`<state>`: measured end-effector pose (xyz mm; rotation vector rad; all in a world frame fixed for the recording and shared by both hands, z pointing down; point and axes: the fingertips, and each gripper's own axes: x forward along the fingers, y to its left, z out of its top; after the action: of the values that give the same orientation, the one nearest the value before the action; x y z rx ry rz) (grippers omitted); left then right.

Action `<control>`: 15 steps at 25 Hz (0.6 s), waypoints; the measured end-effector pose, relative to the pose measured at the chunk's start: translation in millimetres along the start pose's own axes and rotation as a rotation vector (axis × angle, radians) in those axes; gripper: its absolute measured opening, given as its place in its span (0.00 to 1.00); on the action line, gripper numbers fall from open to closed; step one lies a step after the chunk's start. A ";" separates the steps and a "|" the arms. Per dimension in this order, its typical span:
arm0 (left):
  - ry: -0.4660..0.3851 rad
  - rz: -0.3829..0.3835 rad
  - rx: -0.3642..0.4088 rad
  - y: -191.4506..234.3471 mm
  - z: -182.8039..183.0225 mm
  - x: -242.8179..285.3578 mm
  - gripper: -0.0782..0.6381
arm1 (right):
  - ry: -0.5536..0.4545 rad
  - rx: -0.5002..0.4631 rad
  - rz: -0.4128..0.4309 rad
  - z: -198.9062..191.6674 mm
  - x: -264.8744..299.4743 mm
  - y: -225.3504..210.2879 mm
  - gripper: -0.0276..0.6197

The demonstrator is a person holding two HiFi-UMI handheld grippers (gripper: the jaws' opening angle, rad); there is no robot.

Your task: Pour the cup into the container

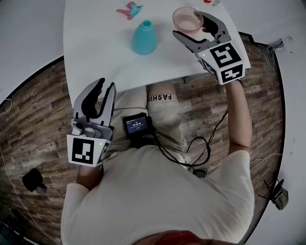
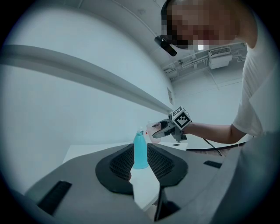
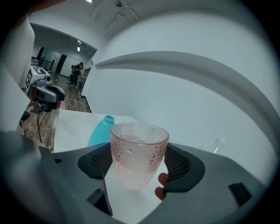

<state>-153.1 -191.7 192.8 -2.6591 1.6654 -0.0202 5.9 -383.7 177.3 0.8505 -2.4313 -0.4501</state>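
A pink dimpled cup (image 1: pixel 187 18) is held upright above the white table (image 1: pixel 95 52) at its right side, with my right gripper (image 1: pixel 190 24) shut on it. In the right gripper view the cup (image 3: pixel 139 151) fills the gap between the jaws, with pale liquid in its lower part. A teal bottle-shaped container (image 1: pixel 143 38) with an open neck stands on the table, left of the cup. My left gripper (image 1: pixel 99 98) hangs open and empty just off the table's near edge. From the left gripper view, the container (image 2: pixel 140 151) shows far off between the jaws, and the cup (image 2: pixel 154 130) is beside its top.
Small pink and teal items (image 1: pixel 130 9) lie at the table's far side. A small clear bottle (image 3: pixel 217 143) stands at the right of the right gripper view. A small screen device (image 1: pixel 138 125) with cables sits on the person's lap. Wood floor surrounds the table.
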 end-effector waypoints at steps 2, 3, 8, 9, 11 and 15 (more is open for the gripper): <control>0.000 -0.003 -0.001 0.3 0.1 -0.4 0.25 | 0.007 -0.023 -0.006 4.6 2.3 1.0 0.62; 0.000 -0.005 -0.001 0.3 0.2 -0.7 0.25 | 0.009 -0.032 -0.007 7.3 3.2 1.8 0.62; -0.001 -0.010 -0.004 0.5 -0.4 -3.0 0.25 | 0.018 -0.081 -0.013 18.2 7.5 6.9 0.62; 0.000 -0.010 -0.005 0.5 -0.6 -3.4 0.25 | 0.022 -0.094 -0.018 19.4 8.3 7.4 0.62; 0.001 -0.011 -0.004 0.5 -0.3 -4.4 0.25 | 0.029 -0.117 -0.024 21.6 9.7 8.3 0.62; -0.001 -0.008 -0.004 1.7 -0.6 -6.6 0.25 | 0.035 -0.140 -0.024 24.6 12.8 10.8 0.62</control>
<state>-157.5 -186.5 193.3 -2.6680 1.6565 -0.0150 -21.9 -380.6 167.0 0.8212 -2.3290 -0.6018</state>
